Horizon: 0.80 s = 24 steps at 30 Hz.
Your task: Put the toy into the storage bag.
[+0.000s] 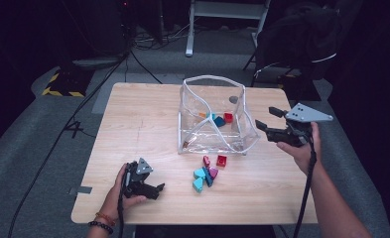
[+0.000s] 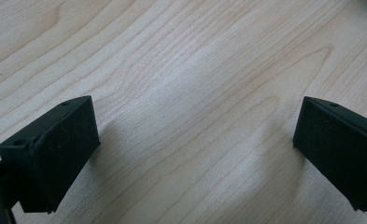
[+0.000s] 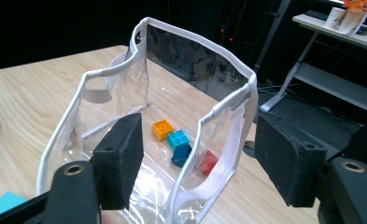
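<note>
bag (image 1: 217, 116) is seen at table middle, blocks (image 1: 206, 172) at its 6 | left gripper (image 1: 159, 188) spread, empty | right gripper (image 3: 197, 158) spread by bag's 3 side | rim should be pinched gently

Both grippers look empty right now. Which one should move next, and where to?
Probably the left gripper: slide it right toward the loose blocks on the table. It's open over bare wood, nearest that pile, while some blocks already lie in the clear bag, where the open right gripper waits.
</note>
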Motion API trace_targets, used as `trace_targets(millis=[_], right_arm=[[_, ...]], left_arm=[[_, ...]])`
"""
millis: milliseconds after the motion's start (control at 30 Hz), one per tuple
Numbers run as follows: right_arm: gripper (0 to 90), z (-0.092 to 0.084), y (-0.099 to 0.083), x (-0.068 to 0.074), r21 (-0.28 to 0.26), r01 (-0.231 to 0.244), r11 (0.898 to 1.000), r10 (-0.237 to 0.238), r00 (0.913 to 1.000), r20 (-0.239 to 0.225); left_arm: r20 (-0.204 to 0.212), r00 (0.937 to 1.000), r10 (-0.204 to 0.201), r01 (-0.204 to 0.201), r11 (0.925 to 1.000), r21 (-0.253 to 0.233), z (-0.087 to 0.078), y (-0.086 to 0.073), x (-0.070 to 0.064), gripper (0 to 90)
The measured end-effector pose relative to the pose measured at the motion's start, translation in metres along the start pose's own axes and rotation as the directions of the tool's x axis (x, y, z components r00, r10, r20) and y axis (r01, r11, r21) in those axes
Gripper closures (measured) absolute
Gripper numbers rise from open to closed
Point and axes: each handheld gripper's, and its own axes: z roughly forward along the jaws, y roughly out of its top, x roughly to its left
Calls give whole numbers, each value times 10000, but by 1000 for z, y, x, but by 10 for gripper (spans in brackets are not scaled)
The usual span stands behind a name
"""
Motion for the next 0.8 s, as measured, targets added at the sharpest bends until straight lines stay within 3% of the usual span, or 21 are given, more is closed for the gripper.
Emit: trace_targets(millis=[267,500,800], right_arm=[[323,-15,-22,1,77,133,9999,-133,9999,-13],[300,-19,-48,2,351,-208,9992,216,9995,-225],[283,-17,-87,2,994,-689,9927,697,9976,-50]], left_arm=[[-2,10000,-2,2,10000,0,0,0,0,5],[0,10000,1,-1,10000,-3,0,0,0,5],[-21,10000,-13,13,10000,-12,0,0,0,5]])
